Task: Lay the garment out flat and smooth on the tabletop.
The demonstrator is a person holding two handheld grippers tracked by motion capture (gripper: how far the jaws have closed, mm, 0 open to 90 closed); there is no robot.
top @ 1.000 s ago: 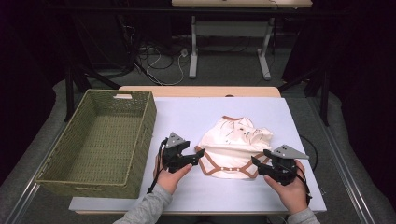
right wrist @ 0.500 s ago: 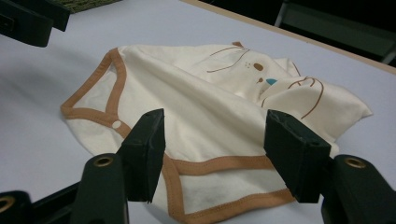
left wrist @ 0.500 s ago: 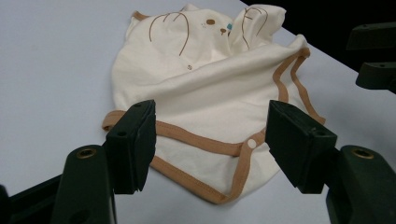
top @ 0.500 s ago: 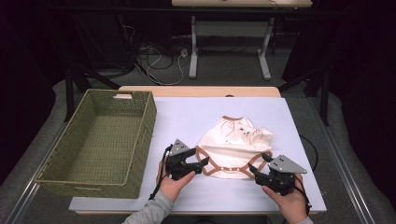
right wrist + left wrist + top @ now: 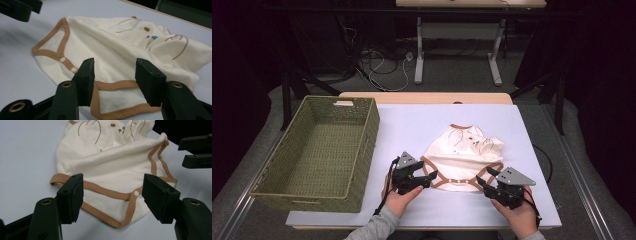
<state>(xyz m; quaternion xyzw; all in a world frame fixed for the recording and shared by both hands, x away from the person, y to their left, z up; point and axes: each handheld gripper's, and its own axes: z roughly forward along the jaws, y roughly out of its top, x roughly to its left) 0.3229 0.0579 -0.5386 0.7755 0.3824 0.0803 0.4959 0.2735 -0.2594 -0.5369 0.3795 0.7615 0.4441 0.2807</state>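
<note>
A cream baby bodysuit (image 5: 462, 155) with brown trim and a bear face lies flat on the white table (image 5: 407, 125). My left gripper (image 5: 428, 178) stands open at the bodysuit's near left corner. In the left gripper view the snap-button hem (image 5: 112, 192) lies between the spread left gripper's (image 5: 112, 185) jaws, and no pad presses on it. My right gripper (image 5: 483, 179) is at the near right corner. Its jaws have just been closing. In the right gripper view they are open with a brown-edged flap (image 5: 117, 87) between them, and the right gripper (image 5: 115, 67) is not pinching the bodysuit (image 5: 120, 42).
A woven green basket (image 5: 319, 150) stands empty on the table's left side, close to my left hand. Bare white tabletop runs behind and to the right of the bodysuit. Beyond the table are a dark floor, cables and desk legs.
Both grippers have shifted slightly towards the near table edge and settled at the bodysuit's near corners. The right jaws stand narrower than before. The bodysuit has not moved.
</note>
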